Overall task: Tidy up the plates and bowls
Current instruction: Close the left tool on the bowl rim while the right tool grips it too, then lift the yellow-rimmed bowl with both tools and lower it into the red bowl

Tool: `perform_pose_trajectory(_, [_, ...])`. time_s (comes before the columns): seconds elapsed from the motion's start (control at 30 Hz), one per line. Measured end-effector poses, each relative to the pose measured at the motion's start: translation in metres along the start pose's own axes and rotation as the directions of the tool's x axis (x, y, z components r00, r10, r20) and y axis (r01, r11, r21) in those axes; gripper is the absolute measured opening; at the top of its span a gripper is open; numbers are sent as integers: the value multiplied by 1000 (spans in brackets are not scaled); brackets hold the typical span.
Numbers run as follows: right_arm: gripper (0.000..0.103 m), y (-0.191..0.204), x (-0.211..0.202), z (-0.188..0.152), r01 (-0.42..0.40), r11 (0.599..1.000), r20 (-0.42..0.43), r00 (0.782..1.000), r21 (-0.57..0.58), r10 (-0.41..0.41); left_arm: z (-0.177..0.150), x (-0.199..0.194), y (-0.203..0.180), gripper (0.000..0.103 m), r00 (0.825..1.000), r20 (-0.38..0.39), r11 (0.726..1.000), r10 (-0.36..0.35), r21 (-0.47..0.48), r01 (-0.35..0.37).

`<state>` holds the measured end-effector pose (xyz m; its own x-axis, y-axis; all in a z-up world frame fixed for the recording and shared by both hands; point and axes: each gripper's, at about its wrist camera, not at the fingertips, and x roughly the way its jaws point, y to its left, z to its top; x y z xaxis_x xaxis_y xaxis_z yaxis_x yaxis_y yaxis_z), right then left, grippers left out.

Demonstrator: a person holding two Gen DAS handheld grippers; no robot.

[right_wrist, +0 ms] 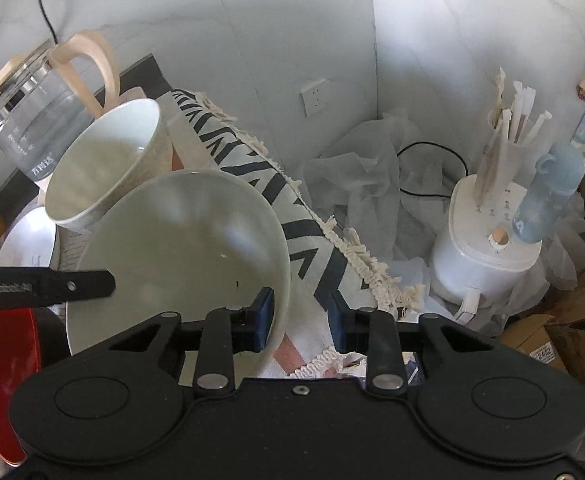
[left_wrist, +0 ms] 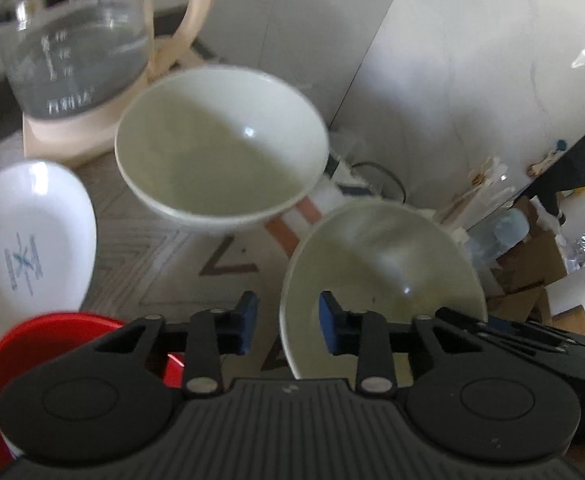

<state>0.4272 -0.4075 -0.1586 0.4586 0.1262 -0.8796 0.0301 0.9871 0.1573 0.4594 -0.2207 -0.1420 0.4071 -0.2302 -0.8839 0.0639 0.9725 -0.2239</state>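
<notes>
The shallow pale bowl (left_wrist: 380,264) sits at the near right of the patterned cloth (right_wrist: 316,236), close to the cloth's fringed edge; past that fringe the surface drops away to crumpled white sheeting (right_wrist: 372,168).

The left gripper (left_wrist: 288,320) straddles one side of the bowl's rim, tongs narrow, one blue pad inside and one outside, with a gap showing beside the rim. The right gripper (right_wrist: 300,318) straddles the opposite side the same way, narrow and not visibly pressing.

The bowl is plain, glossy, off-white and empty.

Just behind it stands a deeper white bowl (left_wrist: 220,148), nearly touching it in the right wrist view. Behind that is a glass kettle (left_wrist: 72,40). Left of the shallow bowl lie a white plate (left_wrist: 28,240) and a red dish (left_wrist: 20,364). Well to its right stands a white appliance (right_wrist: 488,256) with a blue bottle (right_wrist: 552,196).
</notes>
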Motion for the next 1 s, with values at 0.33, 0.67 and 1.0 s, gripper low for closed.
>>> perform_pose_trajectory(0.33, [9,9,-8,14,-33,999,43,999,28,32,1,7,5,6,999,-42,998,10,-60,-13])
perform_pose_trajectory(0.67, [9,31,-47,41,-43,999,135,990,-26,46,15,-35,6,6,997,76,999,-1,-38,4])
perform_pose_trajectory(1.0, [9,58,-66,47,-113,991,139,983,-67,122,19,-80,28,6,991,133,994,13,-111,2])
